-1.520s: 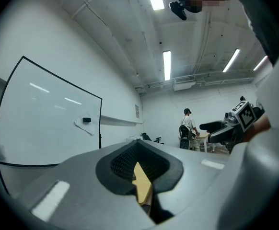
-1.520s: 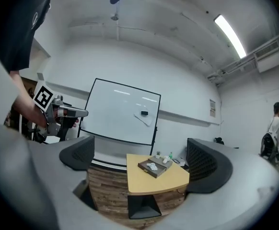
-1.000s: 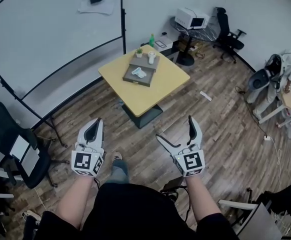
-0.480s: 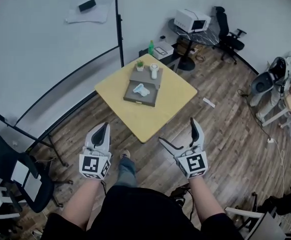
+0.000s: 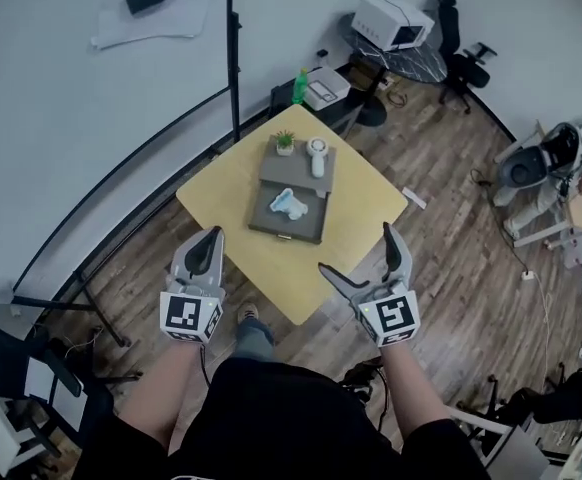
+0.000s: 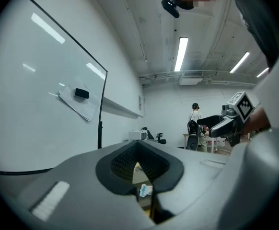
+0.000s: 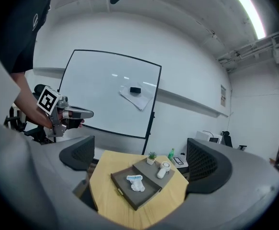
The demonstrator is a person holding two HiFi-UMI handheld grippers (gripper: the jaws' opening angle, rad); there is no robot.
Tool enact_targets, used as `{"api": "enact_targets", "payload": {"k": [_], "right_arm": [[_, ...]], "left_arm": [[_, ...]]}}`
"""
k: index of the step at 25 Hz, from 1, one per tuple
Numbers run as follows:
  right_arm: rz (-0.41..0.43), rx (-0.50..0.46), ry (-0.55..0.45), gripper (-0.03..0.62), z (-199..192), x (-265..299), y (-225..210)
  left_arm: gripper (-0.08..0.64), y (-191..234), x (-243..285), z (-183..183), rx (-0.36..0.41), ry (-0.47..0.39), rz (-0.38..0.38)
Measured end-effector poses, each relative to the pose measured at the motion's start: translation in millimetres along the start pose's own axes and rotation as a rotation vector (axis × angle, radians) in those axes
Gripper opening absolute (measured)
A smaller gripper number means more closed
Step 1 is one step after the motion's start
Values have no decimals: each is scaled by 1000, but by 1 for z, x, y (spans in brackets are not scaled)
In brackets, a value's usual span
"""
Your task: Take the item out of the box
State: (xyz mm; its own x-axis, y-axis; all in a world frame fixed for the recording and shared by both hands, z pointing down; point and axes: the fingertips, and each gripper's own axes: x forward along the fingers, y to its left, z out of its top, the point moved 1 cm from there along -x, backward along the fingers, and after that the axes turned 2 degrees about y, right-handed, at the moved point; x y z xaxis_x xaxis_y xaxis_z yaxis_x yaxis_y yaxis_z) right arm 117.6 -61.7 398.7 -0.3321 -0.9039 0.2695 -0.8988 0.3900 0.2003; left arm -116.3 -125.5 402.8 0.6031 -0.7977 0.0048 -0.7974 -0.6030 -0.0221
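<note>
Table (image 5: pixel 371 203): closer than before, near corner now between both grippers.
Left gripper (image 5: pixel 208 243): jaws together, empty.
Right gripper (image 5: pixel 356 250): jaws apart, empty.
Item (image 5: pixel 290 204): in box (image 5: pixel 267 226).

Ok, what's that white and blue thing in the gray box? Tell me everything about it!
The white and blue thing is small, crumpled and soft-looking, like cloth or a wrapper. It lies flat in the open gray box on the yellow table. Only the box's floor touches it. It's too small to name.
</note>
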Motion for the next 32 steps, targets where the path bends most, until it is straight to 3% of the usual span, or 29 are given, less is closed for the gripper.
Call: {"api": "enact_targets", "payload": {"k": [7,15,26,32], "right_arm": [[-19,-25,43,595,20,79,-29],[-7,-40,109,595,13,128,-50],[99,-66,140,595,4,152,-64],[195,-75,256,595,-15,169,-64]], "left_arm": [[0,54,74,4,-3,2,-44],[0,66,122,-12,-29,39,-94],[0,55,148,-13,-16,44,-74],[0,52,151,-16,-17,52,-49]]}}
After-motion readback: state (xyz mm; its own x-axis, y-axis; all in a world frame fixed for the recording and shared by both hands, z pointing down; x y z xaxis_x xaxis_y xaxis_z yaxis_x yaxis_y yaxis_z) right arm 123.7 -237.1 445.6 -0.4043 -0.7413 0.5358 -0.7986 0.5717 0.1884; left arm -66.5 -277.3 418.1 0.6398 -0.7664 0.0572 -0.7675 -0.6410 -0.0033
